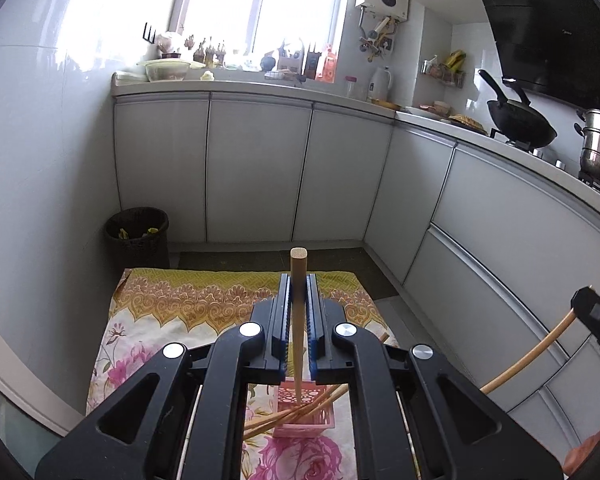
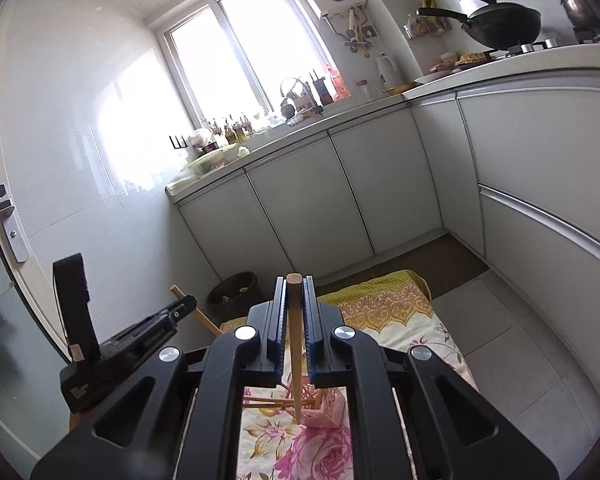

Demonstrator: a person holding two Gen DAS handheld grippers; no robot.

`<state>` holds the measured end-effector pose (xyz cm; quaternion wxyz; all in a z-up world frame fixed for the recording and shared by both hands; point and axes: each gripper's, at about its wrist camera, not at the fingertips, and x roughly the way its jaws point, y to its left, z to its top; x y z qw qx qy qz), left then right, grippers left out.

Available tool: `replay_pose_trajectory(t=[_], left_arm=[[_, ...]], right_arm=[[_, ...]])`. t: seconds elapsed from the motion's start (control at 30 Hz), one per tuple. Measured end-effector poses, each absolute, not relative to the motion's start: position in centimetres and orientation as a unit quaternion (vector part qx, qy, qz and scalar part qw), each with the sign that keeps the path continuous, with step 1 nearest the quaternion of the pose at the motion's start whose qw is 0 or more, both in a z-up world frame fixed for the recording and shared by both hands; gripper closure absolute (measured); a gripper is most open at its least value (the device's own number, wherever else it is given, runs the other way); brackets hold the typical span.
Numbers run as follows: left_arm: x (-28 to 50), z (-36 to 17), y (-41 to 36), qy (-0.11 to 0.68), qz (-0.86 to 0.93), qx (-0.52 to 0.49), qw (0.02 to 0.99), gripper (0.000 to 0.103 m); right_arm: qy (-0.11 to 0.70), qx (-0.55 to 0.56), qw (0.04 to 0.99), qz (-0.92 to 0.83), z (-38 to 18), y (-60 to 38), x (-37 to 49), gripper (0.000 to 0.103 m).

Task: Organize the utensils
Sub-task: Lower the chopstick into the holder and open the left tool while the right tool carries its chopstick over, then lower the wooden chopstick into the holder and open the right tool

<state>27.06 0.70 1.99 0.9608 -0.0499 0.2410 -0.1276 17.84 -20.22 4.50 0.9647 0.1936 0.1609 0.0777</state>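
My left gripper (image 1: 299, 286) is shut on a wooden chopstick (image 1: 298, 320) held upright, its lower tip inside a pink perforated basket (image 1: 306, 420) on the floral cloth. Several chopsticks (image 1: 300, 410) lie slanted in that basket. My right gripper (image 2: 295, 292) is shut on another wooden chopstick (image 2: 296, 344), its lower tip just at the pink basket (image 2: 324, 408). The right gripper also shows at the right edge of the left wrist view (image 1: 596, 316) with its chopstick (image 1: 528, 356). The left gripper shows in the right wrist view (image 2: 172, 316).
The floral cloth (image 1: 172, 312) lies on the kitchen floor. A dark wicker bin (image 1: 138, 236) stands in the corner. White cabinets (image 1: 256, 168) run along the back and right. A wok (image 1: 520, 120) and a steel pot (image 1: 598, 148) sit on the stove.
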Motion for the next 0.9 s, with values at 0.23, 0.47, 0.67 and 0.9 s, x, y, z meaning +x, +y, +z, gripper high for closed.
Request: replay_pose_trajectory(t=[0.23,0.47,0.67,0.9], left_arm=[[28.5,-0.6,0.6,0.257,-0.137,-0.056,0.955,0.079],[27.7,1.0,1.5,0.236,-0.134,-0.060,0.961,0.076],[27.1,1.9,2.8,0.221,-0.119,-0.068,0.966,0.074],[27.0,1.6,3.5,0.220,-0.103,-0.065,0.968,0.069]], right_arm=[[0.167,0.180,0.966,0.077,2.8,-18.8,21.0,0.095],[0.172,0.159,0.969,0.072,1.9,-17.4,23.3,0.095],[0.170,0.146,0.972,0.069,0.2,-16.1,24.8,0.095],[0.190,0.141,0.969,0.068,-2.5,-14.8,26.6,0.094]])
